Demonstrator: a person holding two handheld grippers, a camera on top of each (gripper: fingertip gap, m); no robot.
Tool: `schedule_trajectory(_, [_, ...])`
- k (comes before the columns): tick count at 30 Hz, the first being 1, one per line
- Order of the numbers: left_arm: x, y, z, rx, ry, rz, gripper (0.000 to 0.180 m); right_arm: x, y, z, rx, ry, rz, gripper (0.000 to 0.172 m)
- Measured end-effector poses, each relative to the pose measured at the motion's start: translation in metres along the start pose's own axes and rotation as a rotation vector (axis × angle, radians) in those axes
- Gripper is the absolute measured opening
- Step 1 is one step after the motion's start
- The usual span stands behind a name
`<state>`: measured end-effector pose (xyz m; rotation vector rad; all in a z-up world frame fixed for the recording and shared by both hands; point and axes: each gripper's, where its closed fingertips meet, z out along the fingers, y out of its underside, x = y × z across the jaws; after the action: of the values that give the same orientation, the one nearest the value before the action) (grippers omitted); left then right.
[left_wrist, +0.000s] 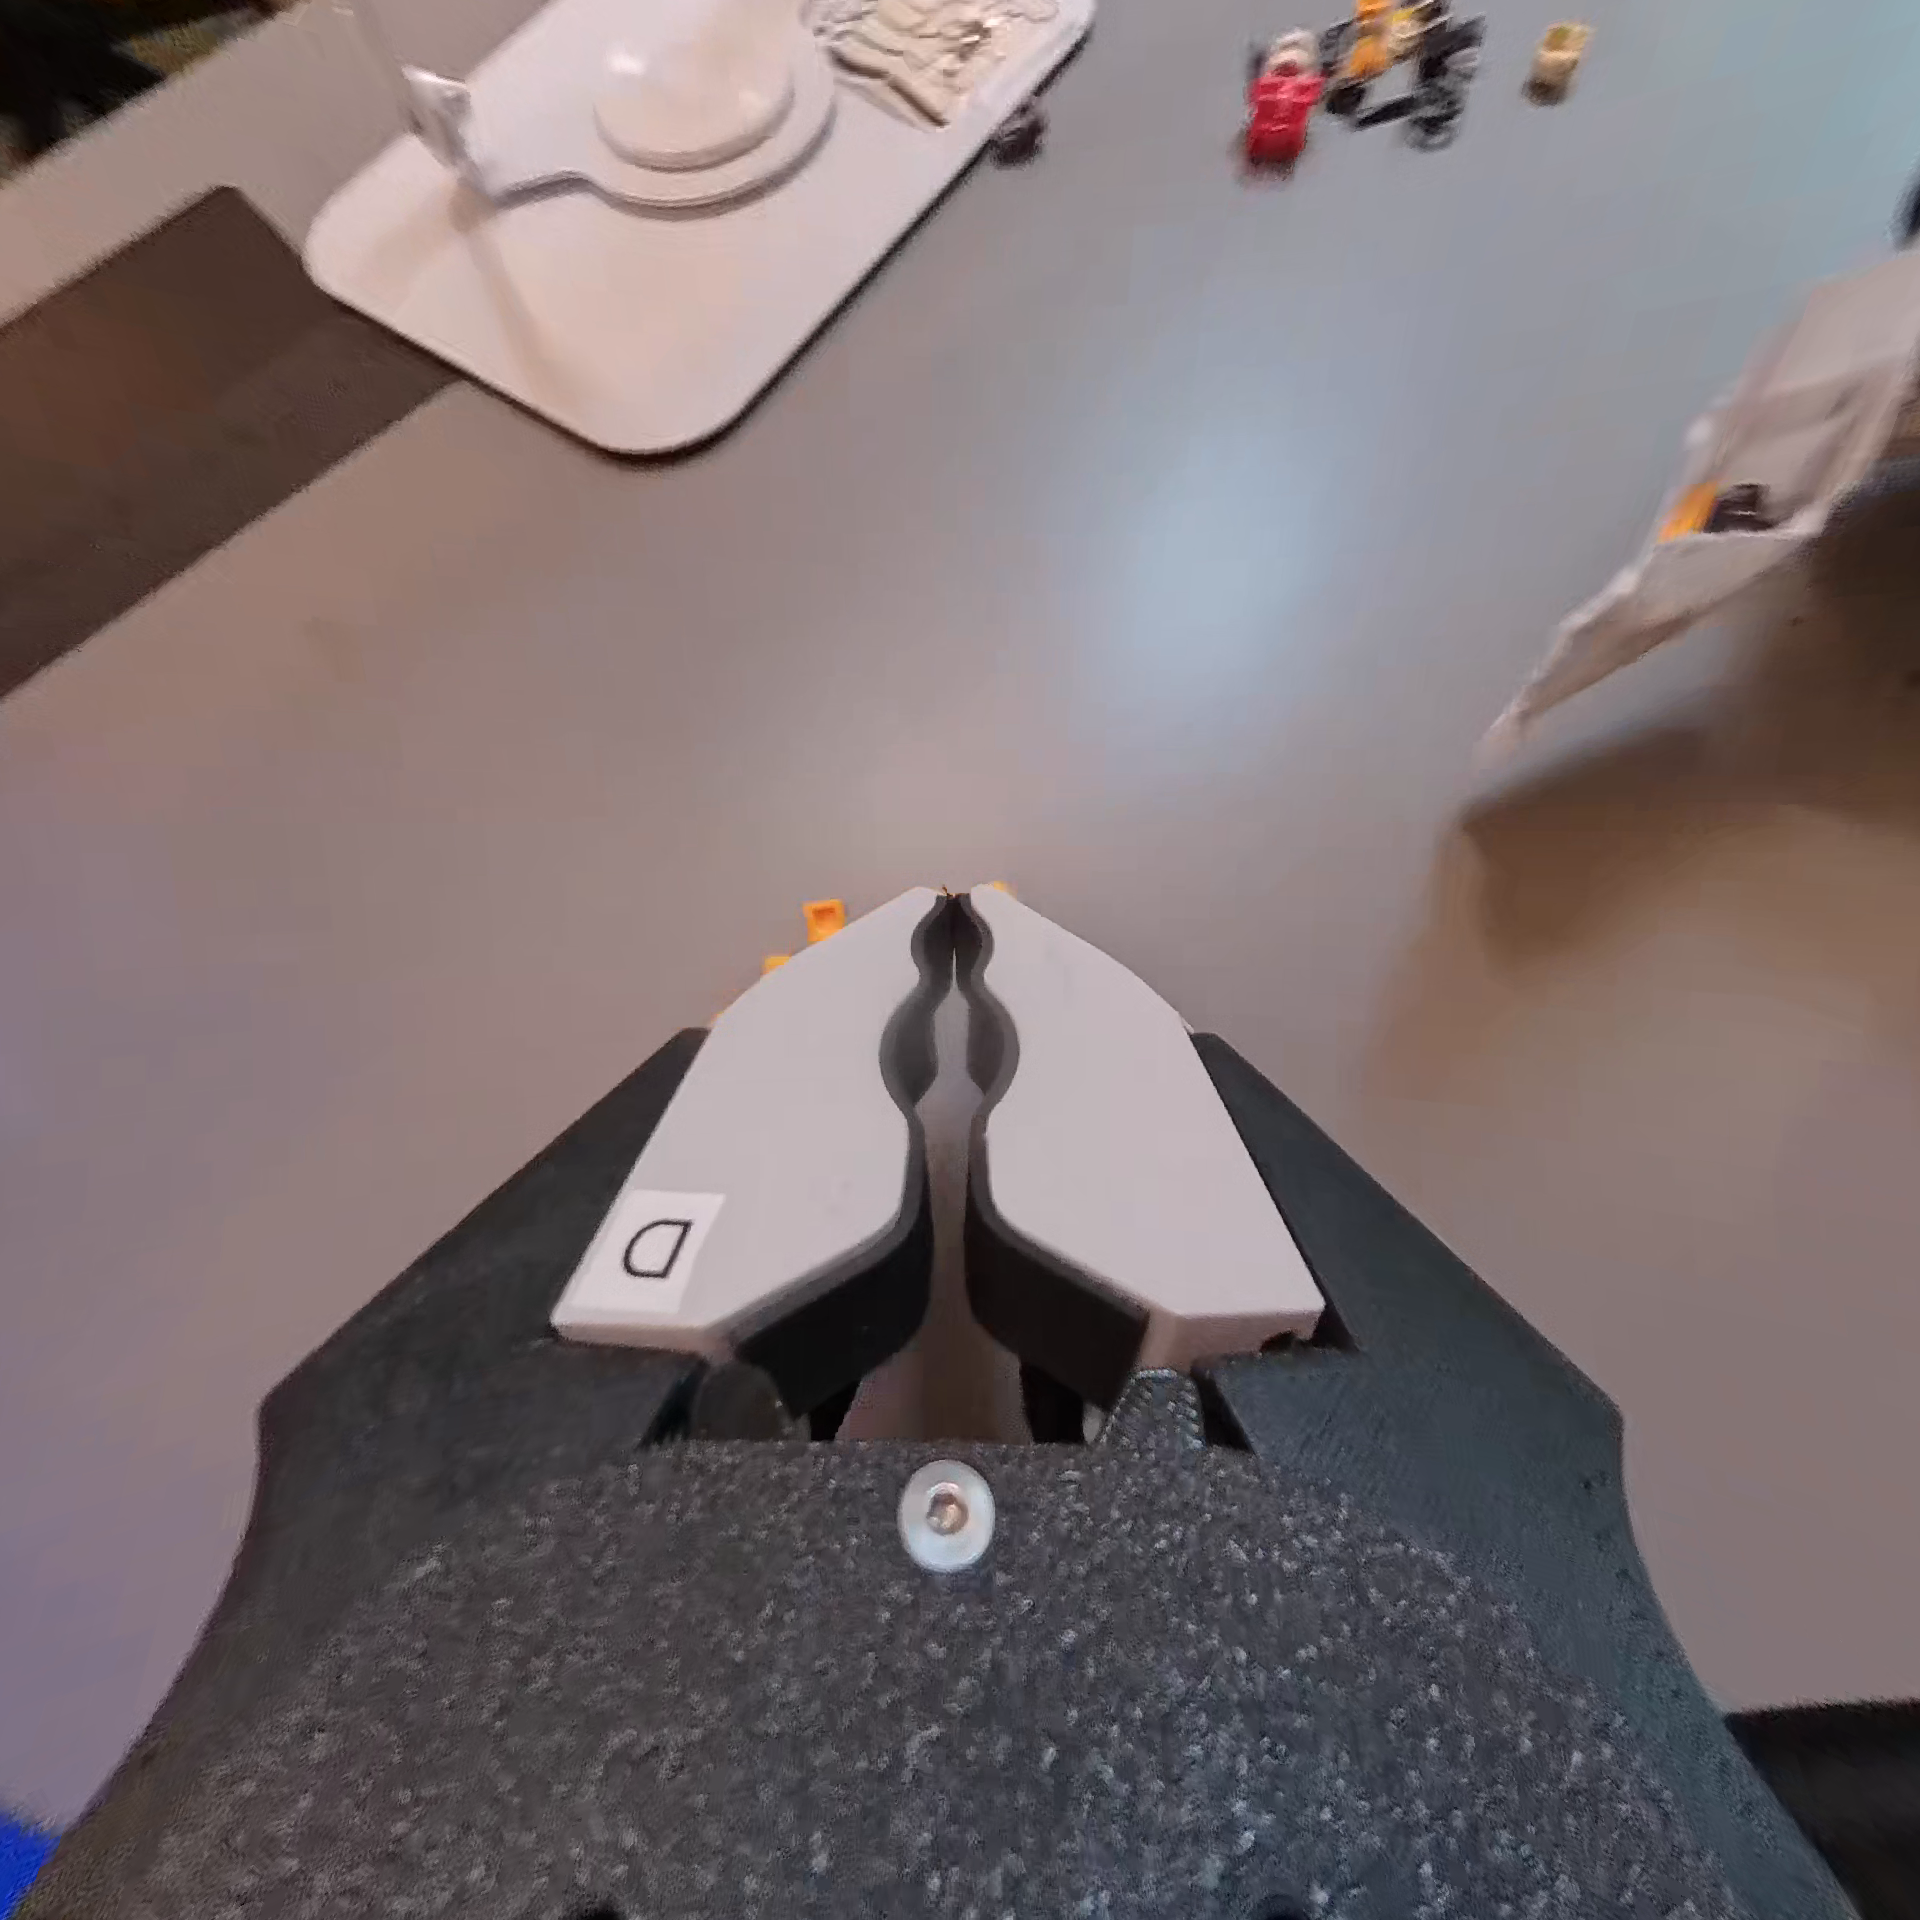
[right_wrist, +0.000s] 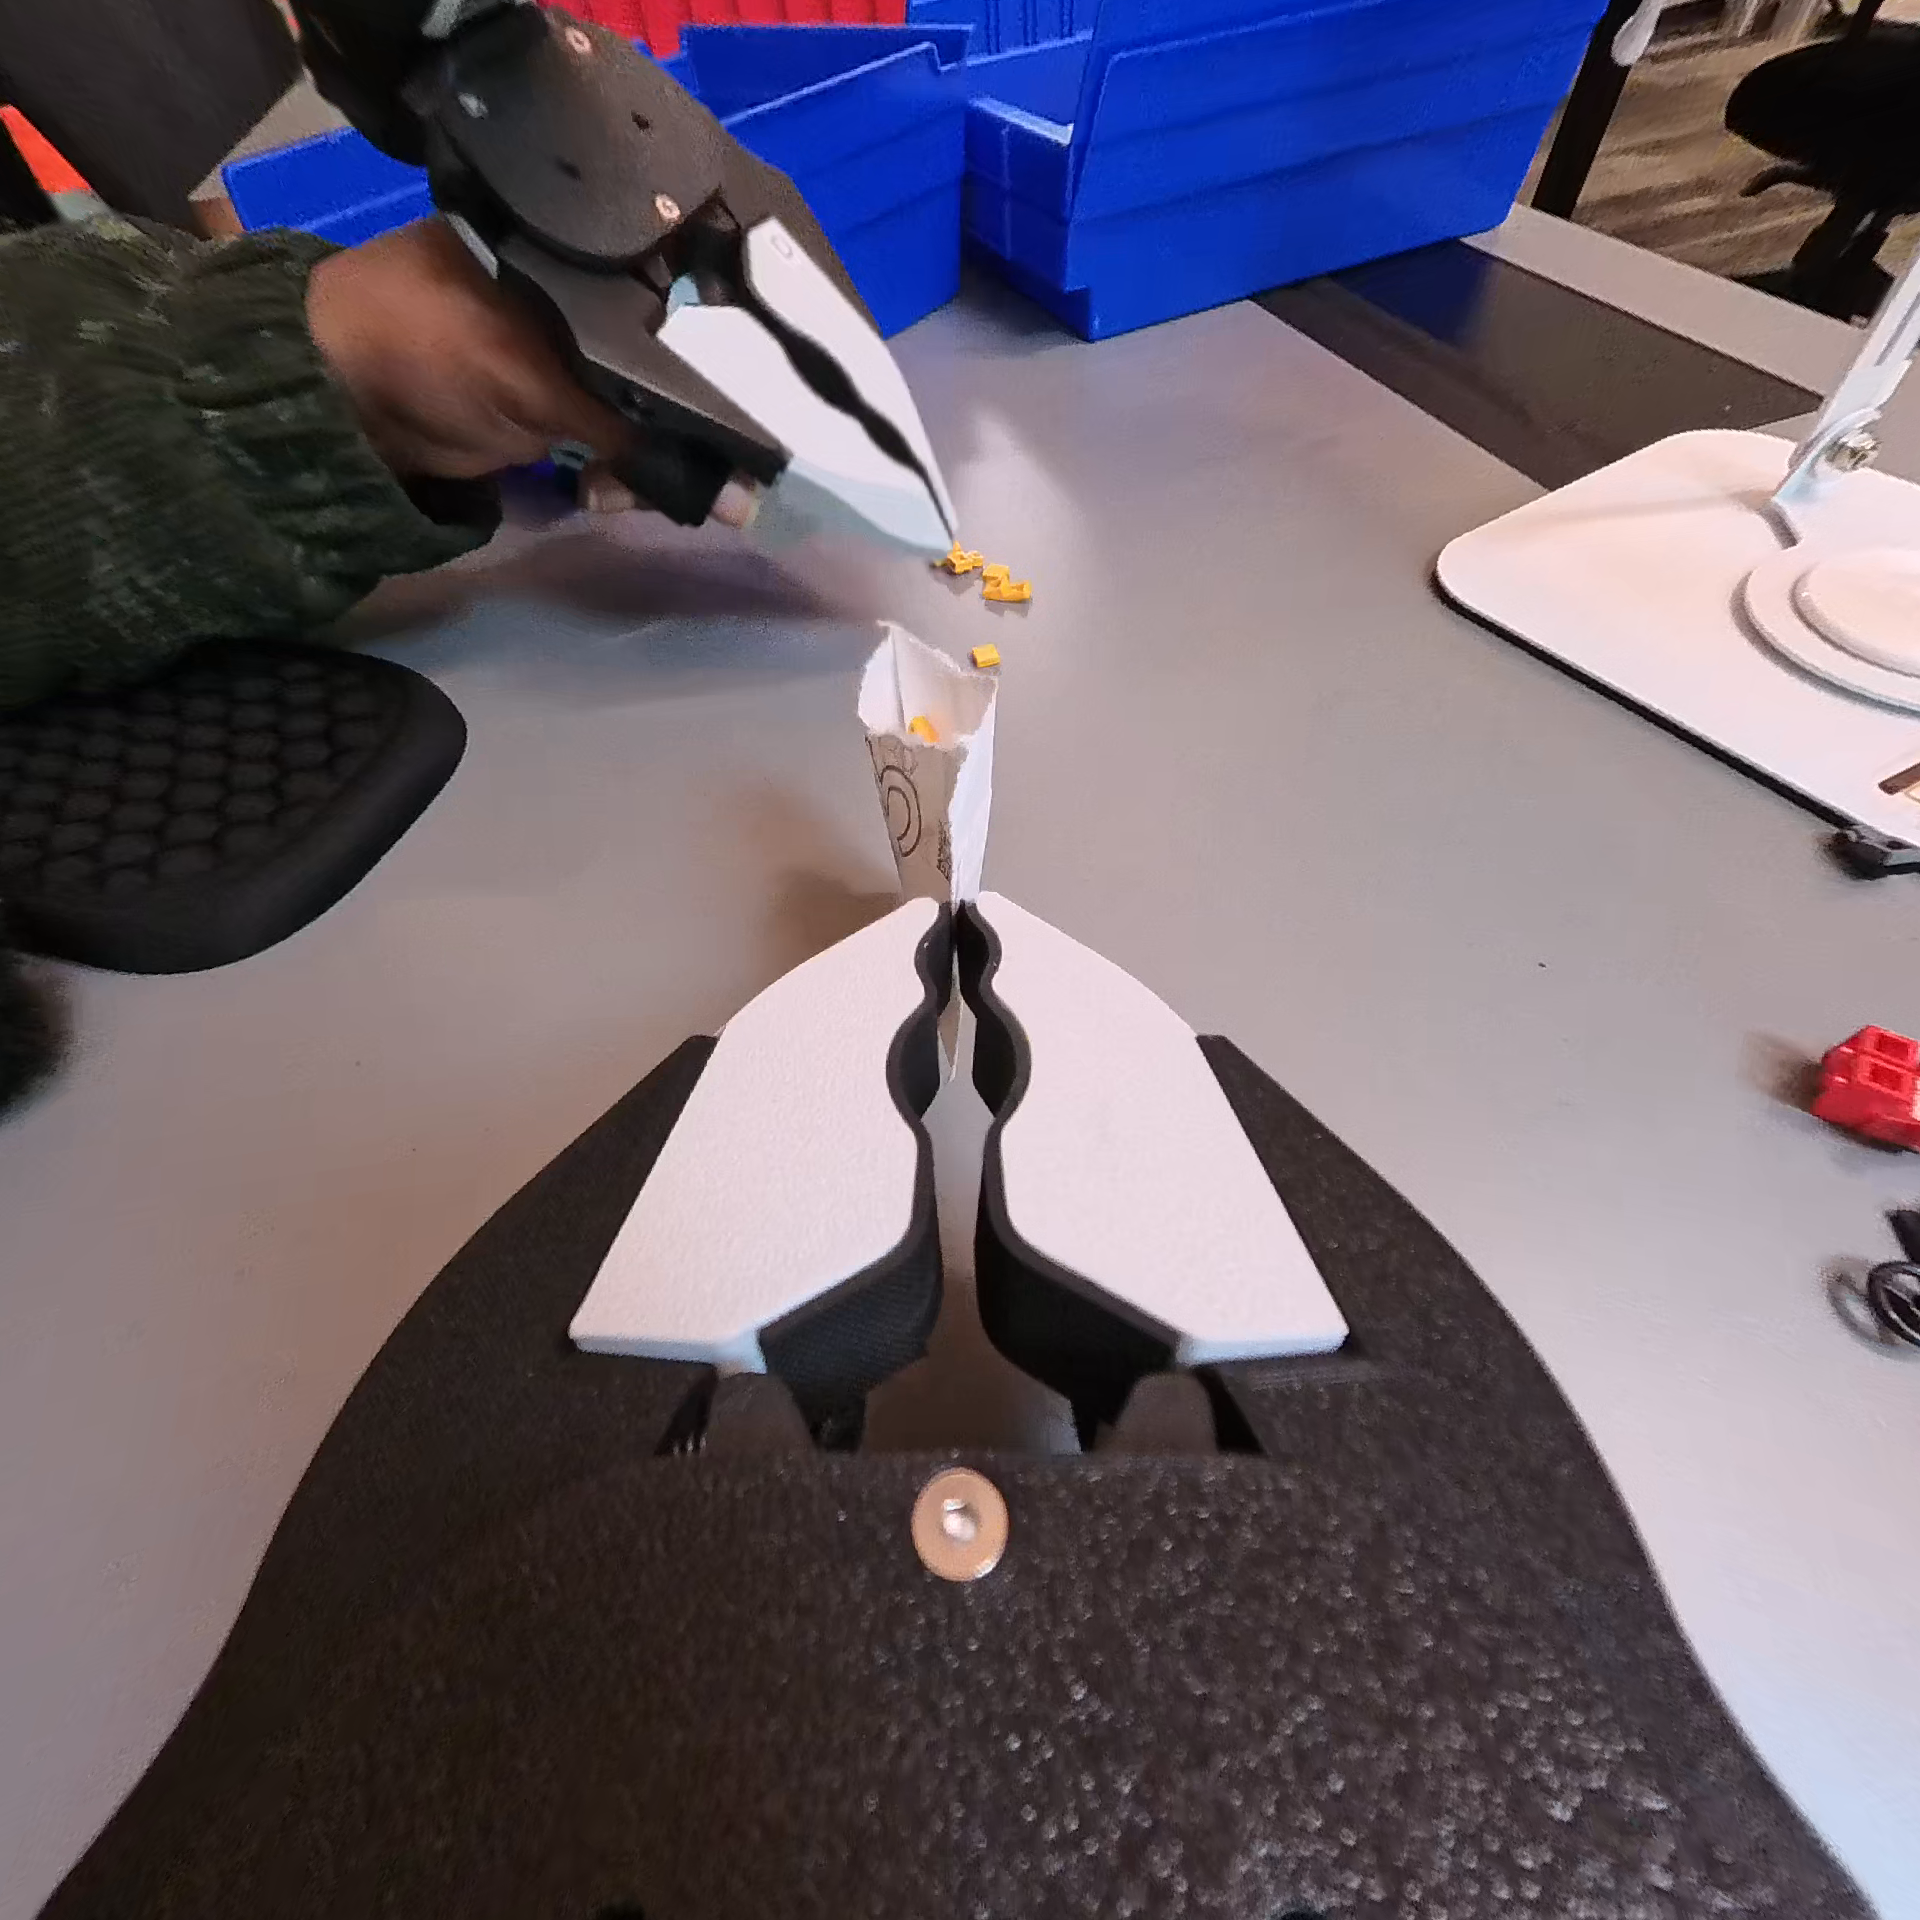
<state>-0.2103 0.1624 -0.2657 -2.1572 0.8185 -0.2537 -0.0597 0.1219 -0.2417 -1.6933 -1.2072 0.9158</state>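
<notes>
My left gripper (left_wrist: 954, 896) is shut, its tips low over the grey table (left_wrist: 935, 582) among several small orange pieces (left_wrist: 826, 920). The right wrist view shows it (right_wrist: 948, 535) in a person's hand (right_wrist: 436, 353), its tip touching those orange pieces (right_wrist: 992, 577). A tiny orange speck shows at the closed tips; I cannot tell whether a piece is pinched. My right gripper (right_wrist: 956, 909) is shut on the bottom of a torn white paper bag (right_wrist: 930, 769) and holds it upright, open end up, with a yellow piece inside. The bag also shows blurred in the left wrist view (left_wrist: 1766, 468).
A white stand base (left_wrist: 644, 260) (right_wrist: 1621, 592) sits on the table. Blue bins (right_wrist: 1247, 135) stand at the far edge. Red and black toy parts (left_wrist: 1283, 109) (right_wrist: 1870, 1086) lie to one side. A black mesh pad (right_wrist: 187, 790) is at the left. About 15 cm separates my left fingertips from my right.
</notes>
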Motion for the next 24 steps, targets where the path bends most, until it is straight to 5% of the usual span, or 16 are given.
schedule_trajectory(5, [-0.018,0.013,0.016,-0.076,-0.045,-0.035,0.024,-0.002,0.001,0.002,-0.005,-0.011,0.000,0.000])
schedule_trajectory(13, [-0.023,0.020,0.027,-0.157,0.036,-0.081,0.000,-0.003,0.001,0.002,-0.005,-0.018,-0.001,0.000])
schedule_trajectory(20, [0.055,-0.062,-0.013,0.200,0.248,0.114,0.000,-0.007,0.005,0.007,-0.024,-0.030,-0.012,0.000])
schedule_trajectory(24, [0.103,-0.079,-0.020,0.256,0.312,0.260,0.000,-0.010,0.006,0.010,-0.028,-0.038,-0.016,0.000])
